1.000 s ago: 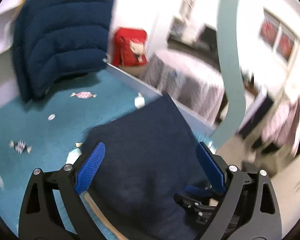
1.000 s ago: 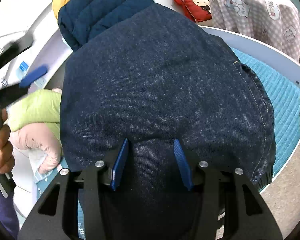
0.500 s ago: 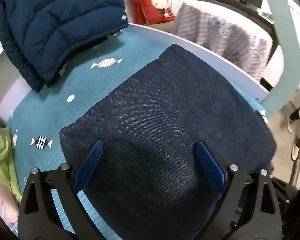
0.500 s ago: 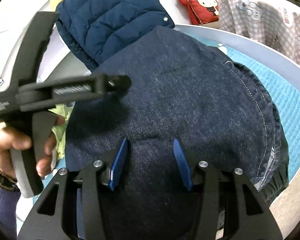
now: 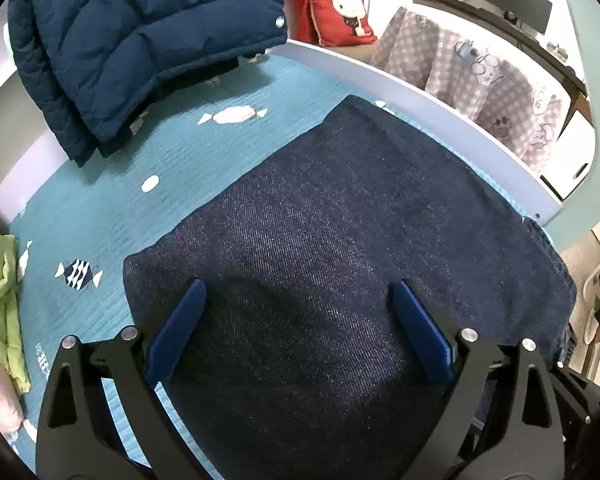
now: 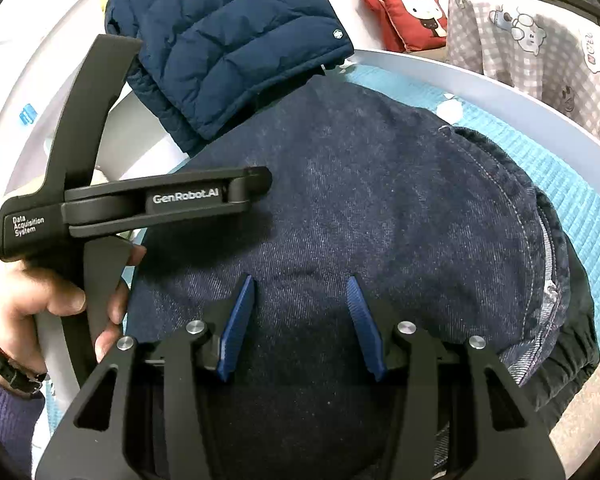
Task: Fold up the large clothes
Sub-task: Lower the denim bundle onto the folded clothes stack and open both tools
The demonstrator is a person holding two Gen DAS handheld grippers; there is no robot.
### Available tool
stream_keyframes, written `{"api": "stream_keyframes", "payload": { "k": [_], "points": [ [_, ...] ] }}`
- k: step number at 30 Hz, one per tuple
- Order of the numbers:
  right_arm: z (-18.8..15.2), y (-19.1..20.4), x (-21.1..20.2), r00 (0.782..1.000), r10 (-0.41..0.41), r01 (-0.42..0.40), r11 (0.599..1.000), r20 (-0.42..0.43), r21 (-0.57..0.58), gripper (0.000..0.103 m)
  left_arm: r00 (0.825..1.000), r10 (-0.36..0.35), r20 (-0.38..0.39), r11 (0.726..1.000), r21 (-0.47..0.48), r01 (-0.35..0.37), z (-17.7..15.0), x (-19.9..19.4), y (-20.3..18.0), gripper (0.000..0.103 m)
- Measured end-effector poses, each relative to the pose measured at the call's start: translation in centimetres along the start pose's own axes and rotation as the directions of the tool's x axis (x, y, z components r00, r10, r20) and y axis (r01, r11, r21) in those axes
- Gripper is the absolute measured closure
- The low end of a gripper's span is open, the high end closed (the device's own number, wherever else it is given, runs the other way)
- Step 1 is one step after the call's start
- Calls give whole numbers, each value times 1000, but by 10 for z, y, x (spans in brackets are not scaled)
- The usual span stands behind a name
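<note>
Jeans (image 5: pixel 340 240) lie folded on the bed; left claw (image 5: pixel 298 292) spread wide, right claw (image 6: pixel 300 284) half-spread, both empty.

dark blue denim jeans (image 5: pixel 340 240) | folded into a thick, flat stack; seam stitching and layered edges at right side | lying on teal bedspread (image 5: pixel 112 216), near bed's rail

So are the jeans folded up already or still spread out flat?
Folded. The jeans lie as a compact dark block on the teal bedspread, with stacked denim layers showing at the block's right edge in the right wrist view.
</note>
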State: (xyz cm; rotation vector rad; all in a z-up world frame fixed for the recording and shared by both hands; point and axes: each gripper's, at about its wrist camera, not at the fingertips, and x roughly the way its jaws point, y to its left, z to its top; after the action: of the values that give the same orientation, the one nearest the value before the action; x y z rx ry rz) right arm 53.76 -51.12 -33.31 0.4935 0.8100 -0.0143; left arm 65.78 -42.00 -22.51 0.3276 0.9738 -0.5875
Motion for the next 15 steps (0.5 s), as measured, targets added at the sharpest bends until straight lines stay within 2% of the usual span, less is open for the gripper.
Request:
{"api": "stream_keyframes", "payload": {
  "k": [4, 6, 9, 12, 15],
  "points": [
    [1, 5, -17, 1000, -15, 15, 1000, 2, -24, 54, 993, -30, 115, 998, 56, 24, -14, -35, -11, 9],
    [-1, 6, -25, 998, -60, 60, 998, 0, -32, 38, 985, -62, 161, 997, 62, 53, -24, -54, -10, 9],
    [-5, 1, -34, 995, -100, 100, 995, 2, -22, 31, 972, -89, 218, 996, 36, 83, -41, -84, -1, 8],
    [-9, -6, -44, 995, -102, 102, 995, 12, 4, 27, 970, -76, 231, 997, -1, 78, -58, -106, 15, 8],
    [-13, -8, -55, 993, -113, 112, 993, 37, 27, 24, 972, -16, 233, 1000, -19, 21, -80, -125, 34, 8]
  ]
}}
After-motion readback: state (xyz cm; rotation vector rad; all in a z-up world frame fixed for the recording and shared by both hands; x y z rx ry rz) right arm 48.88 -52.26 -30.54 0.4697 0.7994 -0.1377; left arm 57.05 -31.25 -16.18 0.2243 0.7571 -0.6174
